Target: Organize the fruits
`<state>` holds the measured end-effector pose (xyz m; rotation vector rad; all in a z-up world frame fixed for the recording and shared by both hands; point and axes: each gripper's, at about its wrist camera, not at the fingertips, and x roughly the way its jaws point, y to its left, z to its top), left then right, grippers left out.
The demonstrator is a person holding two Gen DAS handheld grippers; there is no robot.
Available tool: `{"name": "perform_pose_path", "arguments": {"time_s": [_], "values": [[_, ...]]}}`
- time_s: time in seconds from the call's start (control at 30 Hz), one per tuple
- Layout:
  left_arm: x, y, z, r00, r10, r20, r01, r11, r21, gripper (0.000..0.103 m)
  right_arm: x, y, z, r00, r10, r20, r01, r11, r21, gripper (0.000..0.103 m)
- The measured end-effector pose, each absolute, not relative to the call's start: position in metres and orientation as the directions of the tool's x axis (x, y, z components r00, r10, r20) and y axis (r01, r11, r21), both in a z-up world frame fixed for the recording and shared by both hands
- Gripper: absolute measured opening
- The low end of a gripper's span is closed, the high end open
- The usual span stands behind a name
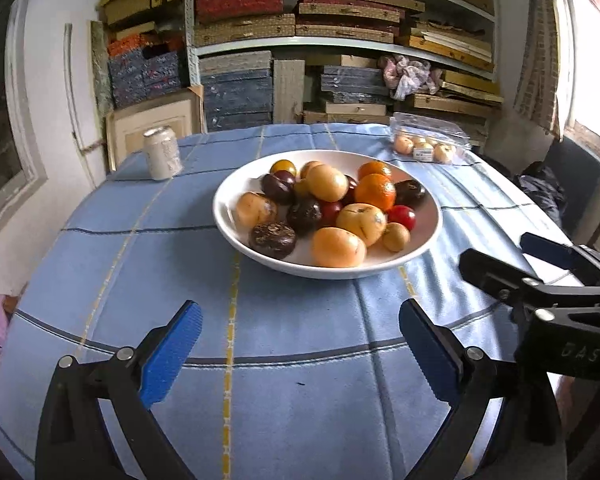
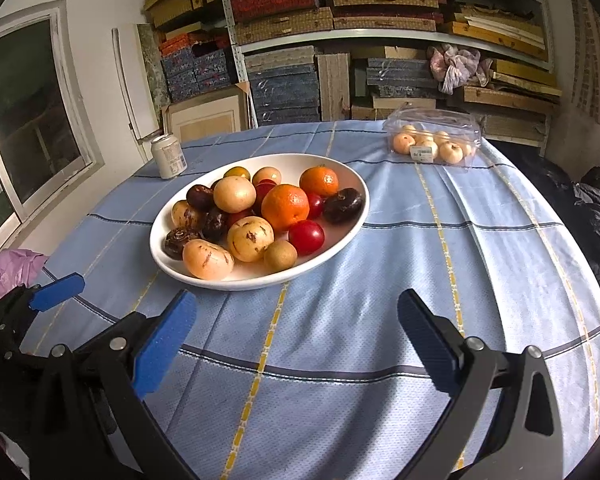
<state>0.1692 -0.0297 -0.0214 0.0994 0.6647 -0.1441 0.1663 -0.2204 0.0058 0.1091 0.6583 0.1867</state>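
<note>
Left wrist view shows the left gripper (image 1: 300, 344) spread wide and empty above the blue cloth (image 1: 300, 400), short of the white bowl (image 1: 424, 240) heaped with mixed fruits (image 1: 328, 208); the right gripper (image 2: 296, 336) is likewise spread and empty. Whether sorting is ahead or finished cannot be told. Any pick is best made from the pile's top, since round fruit may roll. 1 can (image 1: 162, 154) and 1 clear fruit box (image 2: 434, 138) stand well behind, clear of both grippers.
</note>
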Motion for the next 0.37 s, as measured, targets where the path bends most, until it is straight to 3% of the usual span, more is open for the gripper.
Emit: {"name": "perform_pose_path", "arguments": {"time_s": [0.37], "values": [[0.1777,-0.0191,-0.0214,0.785,-0.034,-0.618,0.086,0.995,0.055,0.099,0.163,-0.2247,0.0093,0.784,0.196,-0.589,-0.119,0.979,0.168,0.099]]}}
